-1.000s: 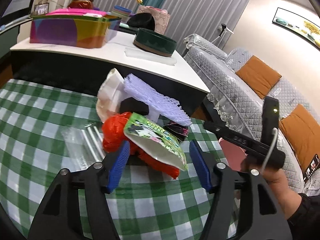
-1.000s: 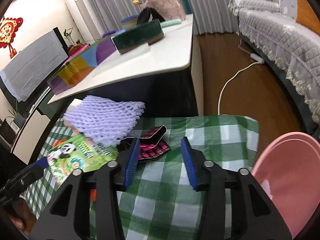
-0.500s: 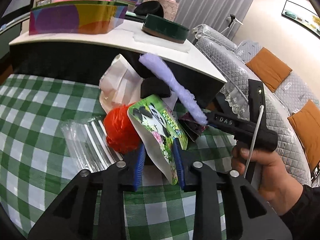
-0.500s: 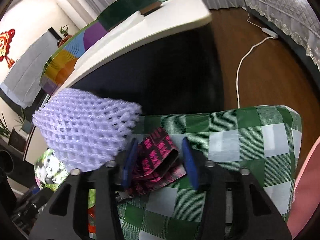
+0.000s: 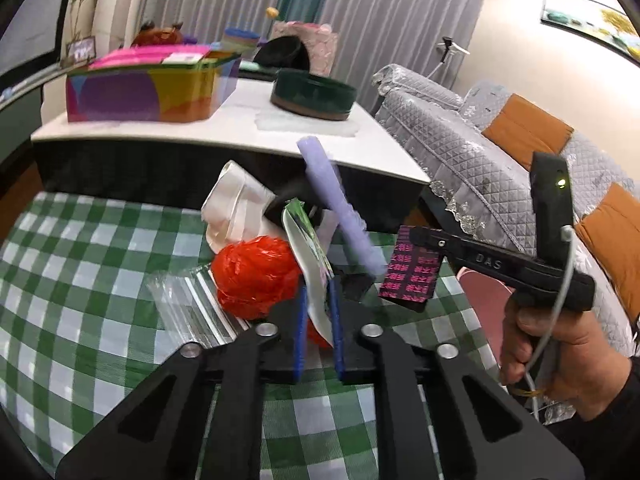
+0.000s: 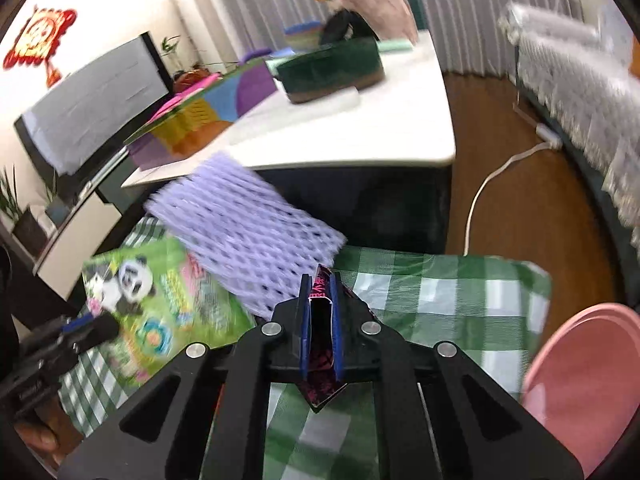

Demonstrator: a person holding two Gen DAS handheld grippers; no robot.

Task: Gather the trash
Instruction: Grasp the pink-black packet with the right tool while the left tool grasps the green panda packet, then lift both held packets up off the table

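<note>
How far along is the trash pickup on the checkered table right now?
Nothing shows as binned yet. In hand: the left gripper has just closed on the panda snack bag, and the right gripper on the black and pink wrapper, both lifted. Left on the cloth: the red bag, clear plastic, white paper and purple foam net.

A green-and-white checked cloth [image 5: 80, 280] covers the near table, and on it lie a bright red crumpled bag [image 5: 256, 276], a lilac foam net [image 6: 244, 232] and a green packet printed with a black-and-white panda [image 6: 160, 304]. Blue pads [image 6: 305, 320] clasp a black wrapper patterned in pink [image 6: 320, 344]. On the far white table [image 5: 240, 120] stand a multicoloured box [image 5: 148, 88] and a dark green tin [image 5: 312, 94]; a pink basin [image 6: 580, 380] lies near right.
</note>
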